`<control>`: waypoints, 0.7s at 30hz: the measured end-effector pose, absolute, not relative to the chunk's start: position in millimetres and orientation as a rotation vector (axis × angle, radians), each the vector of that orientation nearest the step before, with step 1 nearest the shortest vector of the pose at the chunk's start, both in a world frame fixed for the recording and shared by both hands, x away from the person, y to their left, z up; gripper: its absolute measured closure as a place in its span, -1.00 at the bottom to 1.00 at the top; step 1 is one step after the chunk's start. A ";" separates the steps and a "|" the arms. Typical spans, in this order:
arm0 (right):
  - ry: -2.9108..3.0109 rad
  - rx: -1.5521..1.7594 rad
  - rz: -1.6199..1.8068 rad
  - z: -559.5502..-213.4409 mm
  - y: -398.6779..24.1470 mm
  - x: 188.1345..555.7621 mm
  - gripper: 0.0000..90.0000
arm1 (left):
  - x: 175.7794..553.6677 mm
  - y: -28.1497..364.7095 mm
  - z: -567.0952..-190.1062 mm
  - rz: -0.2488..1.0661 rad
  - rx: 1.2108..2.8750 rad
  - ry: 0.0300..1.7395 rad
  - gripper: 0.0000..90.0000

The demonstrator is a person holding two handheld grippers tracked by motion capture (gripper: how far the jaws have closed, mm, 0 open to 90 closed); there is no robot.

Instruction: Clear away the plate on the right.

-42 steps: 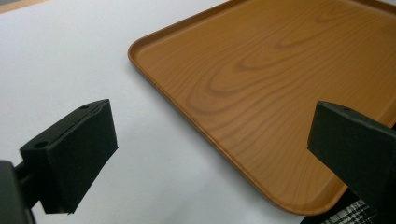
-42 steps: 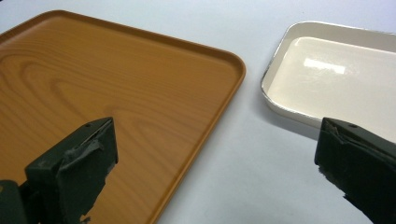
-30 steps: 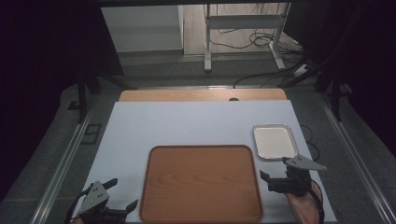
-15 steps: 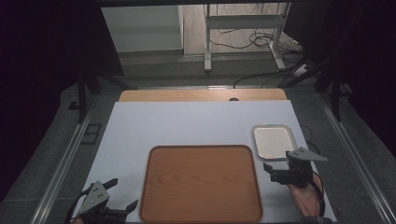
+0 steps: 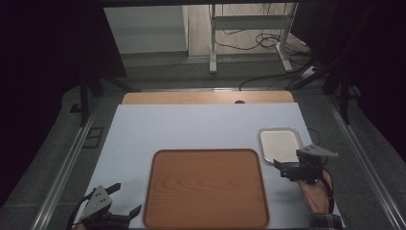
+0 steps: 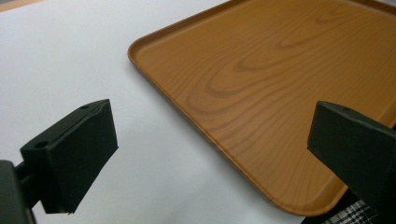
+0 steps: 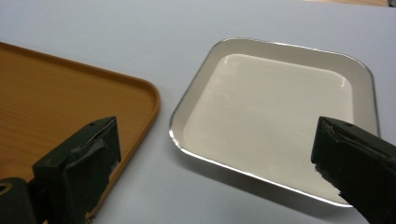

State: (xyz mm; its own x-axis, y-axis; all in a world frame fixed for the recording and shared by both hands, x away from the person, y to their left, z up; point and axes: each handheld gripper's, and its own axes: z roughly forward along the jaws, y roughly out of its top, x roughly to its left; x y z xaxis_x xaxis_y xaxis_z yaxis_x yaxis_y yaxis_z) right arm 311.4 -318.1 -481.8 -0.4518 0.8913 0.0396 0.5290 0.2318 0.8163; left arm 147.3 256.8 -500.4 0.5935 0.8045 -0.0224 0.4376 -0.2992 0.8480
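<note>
Your right tongs (image 5: 286, 168) hover wide open just near of the steel tray (image 5: 280, 143), which lies on the white tabletop (image 5: 191, 129) right of the wooden tray (image 5: 206, 189). Your left tongs (image 5: 125, 201) gape at the near-left corner.

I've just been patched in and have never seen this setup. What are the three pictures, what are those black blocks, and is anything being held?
No robot arm here: a person holds hand-held tongs in each hand. The high view looks down on the table. The left tongs sit at its bottom left, the right tongs near the small metal tray. The other two pictures come from cameras riding on the tongs; the black blocks are their jaws. The left gripper view faces the wooden tray, and the right gripper view faces the metal tray. Both tongs are open and hold nothing.
</note>
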 end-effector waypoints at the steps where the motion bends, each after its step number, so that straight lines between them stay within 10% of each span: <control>1: 2.069 1.318 1.098 -482.3 -319.6 315.1 -0.97 | 147.4 256.8 -500.4 0.521 1.935 0.993 -0.97; 21: 2.044 1.421 0.957 -486.9 -330.8 348.6 -0.98 | 148.2 256.9 -500.4 0.521 1.936 0.995 -0.96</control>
